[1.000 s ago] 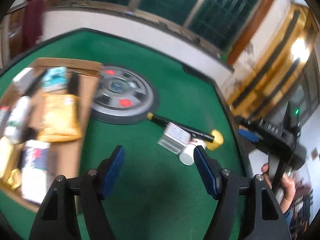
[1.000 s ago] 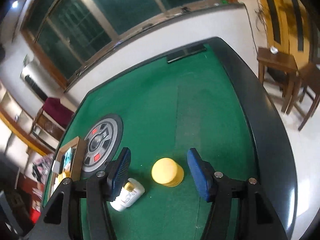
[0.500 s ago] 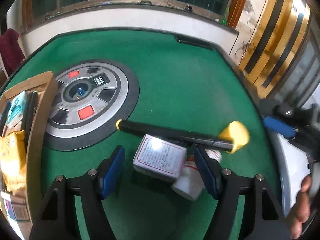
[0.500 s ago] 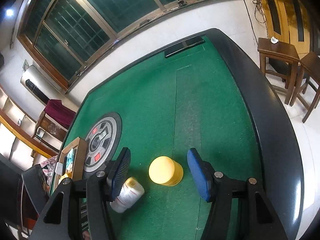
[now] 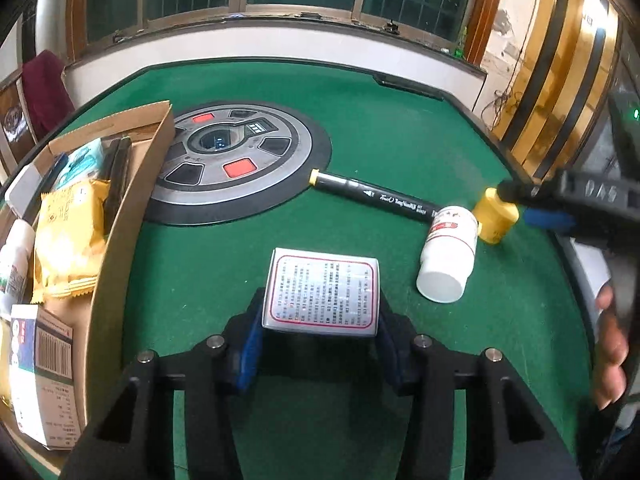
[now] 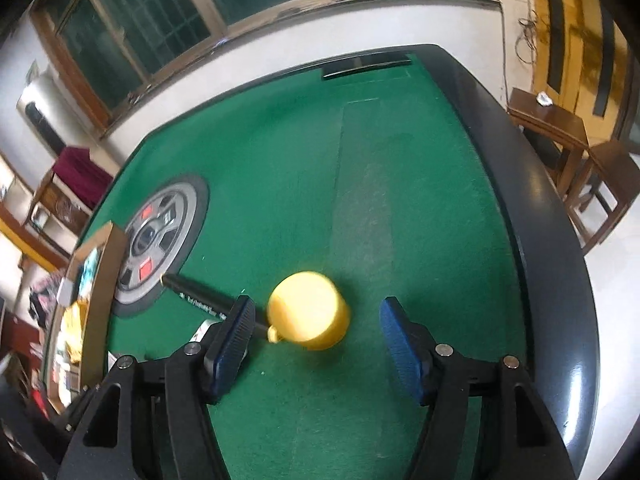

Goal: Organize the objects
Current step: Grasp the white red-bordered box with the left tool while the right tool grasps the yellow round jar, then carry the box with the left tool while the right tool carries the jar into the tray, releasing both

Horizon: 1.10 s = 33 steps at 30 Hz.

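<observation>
A small silver box with a red-framed label [image 5: 320, 292] sits between the blue pads of my left gripper [image 5: 320, 314]. The jaws are closing and the pads touch its two sides. Behind it on the green felt lie a black marker [image 5: 372, 196] and a white bottle [image 5: 448, 256] on its side. A small yellow bottle [image 6: 308, 312] stands between the pads of my right gripper [image 6: 318, 308]. Those jaws are opening and the pads are clear of the bottle. The marker's end [image 6: 200, 296] passes just behind the right gripper's left pad.
An open cardboard box [image 5: 120, 216] on the left holds yellow snack packs, cartons and a bottle. A round grey hub [image 5: 240, 160] sits in the middle of the table. The dark table rim [image 6: 552, 240] curves close on the right. A person's hand [image 5: 608, 356] shows at the right.
My left gripper dropped towards the silver box and its jaws narrowed onto the box's sides. My right gripper sank around the yellow bottle and its jaws widened a little.
</observation>
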{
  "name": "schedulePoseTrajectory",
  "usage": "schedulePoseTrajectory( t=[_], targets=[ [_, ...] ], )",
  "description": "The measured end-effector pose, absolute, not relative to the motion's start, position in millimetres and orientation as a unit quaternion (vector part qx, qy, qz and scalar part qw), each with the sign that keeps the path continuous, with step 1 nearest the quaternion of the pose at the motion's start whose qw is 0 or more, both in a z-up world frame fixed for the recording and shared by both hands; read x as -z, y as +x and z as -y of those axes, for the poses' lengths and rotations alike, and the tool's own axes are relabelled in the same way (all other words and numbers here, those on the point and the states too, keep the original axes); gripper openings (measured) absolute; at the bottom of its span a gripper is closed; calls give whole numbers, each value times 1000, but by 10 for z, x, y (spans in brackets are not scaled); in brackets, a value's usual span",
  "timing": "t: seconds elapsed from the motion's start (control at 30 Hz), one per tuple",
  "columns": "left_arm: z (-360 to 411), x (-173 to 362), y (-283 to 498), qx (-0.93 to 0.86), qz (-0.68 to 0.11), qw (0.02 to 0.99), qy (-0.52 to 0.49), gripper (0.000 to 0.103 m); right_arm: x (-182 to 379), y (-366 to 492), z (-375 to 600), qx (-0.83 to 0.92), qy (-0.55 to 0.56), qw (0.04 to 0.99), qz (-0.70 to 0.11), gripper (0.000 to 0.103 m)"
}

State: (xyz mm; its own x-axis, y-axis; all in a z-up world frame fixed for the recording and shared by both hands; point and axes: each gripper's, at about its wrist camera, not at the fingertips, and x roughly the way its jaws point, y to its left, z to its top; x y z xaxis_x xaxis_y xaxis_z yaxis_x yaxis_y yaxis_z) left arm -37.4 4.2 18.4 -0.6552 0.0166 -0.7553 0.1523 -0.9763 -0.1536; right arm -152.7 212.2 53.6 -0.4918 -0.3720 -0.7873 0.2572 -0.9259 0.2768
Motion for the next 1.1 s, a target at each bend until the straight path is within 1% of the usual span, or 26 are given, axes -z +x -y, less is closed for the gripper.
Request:
schedulePoseTrajectory(
  t=[0.1, 0.13, 0.17, 0.2, 0.23, 0.27, 0.43, 0.63, 0.8, 0.83, 0.9, 0.97, 1.1],
  targets=[
    [-13, -186, -393, 904, -116, 35, 411, 48, -476, -1502, -2055, 868, 466, 166, 36, 70],
    [-15, -192, -404, 903, -119, 35, 410, 48, -450, -1500, -2053, 870, 466, 158, 33, 68],
    [-17, -194, -392, 903, -122, 35, 409, 48, -417, -1503, -2063, 868, 470, 159, 37, 64],
    [-8, -192, -394, 903, -124, 35, 409, 48, -382, -1518, -2075, 864, 475, 160, 44, 55],
    [-10, -193, -395, 903, -124, 35, 409, 48, -369, -1514, -2101, 867, 470, 158, 51, 48],
    [-11, -197, -400, 903, -124, 36, 409, 48, -363, -1502, -2112, 871, 465, 150, 47, 45],
    [-63, -198, -447, 903, -115, 45, 411, 46, -355, -1444, -2140, 886, 438, 149, 38, 44],
    [-159, -202, -481, 903, -102, 42, 414, 45, -390, -1476, -2232, 882, 443, 148, 62, 44],
    [-203, -272, -328, 913, -114, 17, 391, 45, -621, -1372, -2181, 902, 400, 152, 51, 41],
    [-228, -316, -252, 917, -109, 18, 382, 45, -668, -1345, -2154, 905, 392, 158, 51, 36],
    [-247, -389, -111, 924, -102, 16, 368, 45, -746, -1277, -2060, 907, 379, 177, 41, 19],
    [-217, -504, 89, 931, -101, 21, 351, 45, -794, -1183, -1968, 906, 373, 197, 40, 20],
    [-55, -708, 386, 939, -106, 37, 325, 45, -789, -1131, -1871, 908, 377, 179, 24, 19]
  ],
)
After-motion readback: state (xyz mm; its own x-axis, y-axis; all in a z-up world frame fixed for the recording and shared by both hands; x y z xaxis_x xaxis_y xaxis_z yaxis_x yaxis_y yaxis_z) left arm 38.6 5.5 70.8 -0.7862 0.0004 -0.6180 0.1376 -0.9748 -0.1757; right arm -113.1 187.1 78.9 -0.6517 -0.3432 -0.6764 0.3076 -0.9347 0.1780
